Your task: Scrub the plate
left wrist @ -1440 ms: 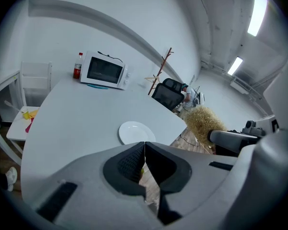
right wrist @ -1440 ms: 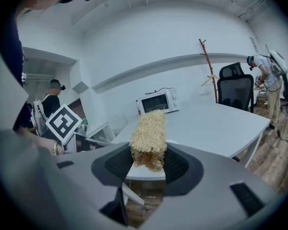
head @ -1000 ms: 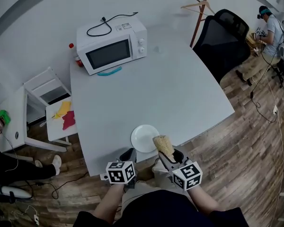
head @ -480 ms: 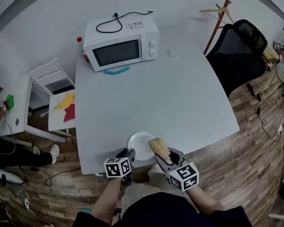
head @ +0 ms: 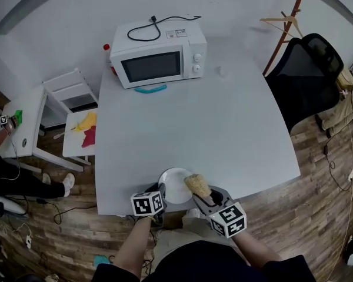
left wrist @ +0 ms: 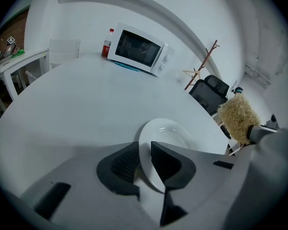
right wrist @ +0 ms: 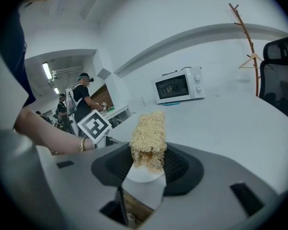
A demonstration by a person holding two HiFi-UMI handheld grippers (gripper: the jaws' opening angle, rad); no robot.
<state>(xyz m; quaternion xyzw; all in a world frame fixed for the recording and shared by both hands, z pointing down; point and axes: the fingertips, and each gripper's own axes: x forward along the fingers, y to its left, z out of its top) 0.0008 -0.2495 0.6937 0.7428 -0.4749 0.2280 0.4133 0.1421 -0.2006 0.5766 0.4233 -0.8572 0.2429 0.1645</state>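
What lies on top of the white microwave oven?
A looped black power cord and a small printed label; where the cord runs behind the white microwave oven is hidden.

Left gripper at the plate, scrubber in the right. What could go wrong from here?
1. The round white plate sits close to the white table's near edge; scrubbing pressure could push it off.
2. The left gripper, whose jaws have just been closing, grips only the plate's rim, so it may twist or slip.
3. The right gripper holds the tan fibrous scrubber by one end; it could bend or pull free.
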